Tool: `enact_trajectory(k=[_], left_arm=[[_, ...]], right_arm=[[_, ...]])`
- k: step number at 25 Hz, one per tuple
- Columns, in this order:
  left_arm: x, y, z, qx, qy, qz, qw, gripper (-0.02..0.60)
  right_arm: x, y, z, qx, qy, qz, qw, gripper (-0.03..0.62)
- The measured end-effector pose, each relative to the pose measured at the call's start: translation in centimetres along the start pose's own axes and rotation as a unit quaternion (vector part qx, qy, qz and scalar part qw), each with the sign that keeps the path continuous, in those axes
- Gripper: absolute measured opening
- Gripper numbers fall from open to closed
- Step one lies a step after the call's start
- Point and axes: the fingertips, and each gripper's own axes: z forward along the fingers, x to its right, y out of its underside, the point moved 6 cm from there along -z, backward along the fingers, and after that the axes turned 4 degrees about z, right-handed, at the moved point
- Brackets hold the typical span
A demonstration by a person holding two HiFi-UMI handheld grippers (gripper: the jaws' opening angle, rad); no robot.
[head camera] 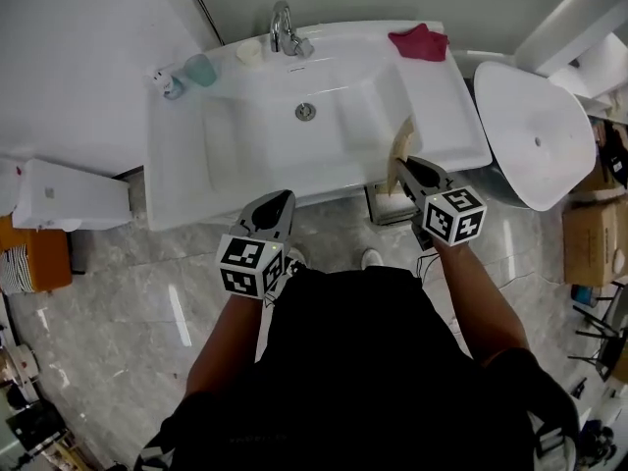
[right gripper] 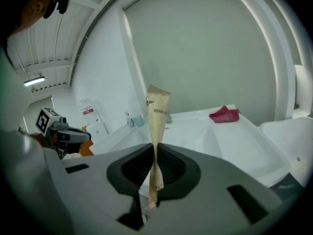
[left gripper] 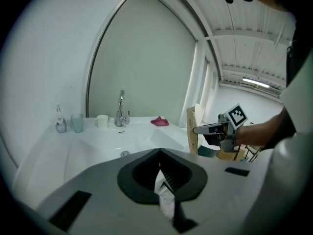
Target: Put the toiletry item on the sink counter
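The toiletry item is a tall tan paper packet [right gripper: 157,111] with dark print. My right gripper [right gripper: 154,173] is shut on its lower part and holds it upright. In the head view the packet [head camera: 400,150] stands over the front right corner of the white sink counter [head camera: 451,116], at the right gripper [head camera: 407,165]. The left gripper view shows the packet [left gripper: 192,131] at the counter's right end. My left gripper [head camera: 283,197] hangs at the counter's front edge. Its jaws [left gripper: 160,173] are shut on a thin whitish crinkled strip [left gripper: 165,195].
On the counter are a faucet [head camera: 283,27], a red cloth [head camera: 420,42], a teal cup [head camera: 201,69], a small bottle [head camera: 172,84] and a white cup [head camera: 249,53]. A white oval fixture [head camera: 535,135] stands to the right, a white box [head camera: 69,196] to the left.
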Motion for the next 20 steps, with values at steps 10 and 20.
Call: enact_trajectory(k=[10, 20], left_arm=[[9.1, 2.7, 1.8, -0.004, -0.072, -0.035, 0.9968, 0.005], [14.8, 5.4, 1.6, -0.024, -0.100, -0.067, 0.9924, 0.005]], right_arm=[[5.6, 3.9, -3.9, -0.053, -0.072, -0.086, 0.992, 0.025], [8.5, 12.6, -5.1, -0.164, -0.113, -0.258, 0.945, 0.025]])
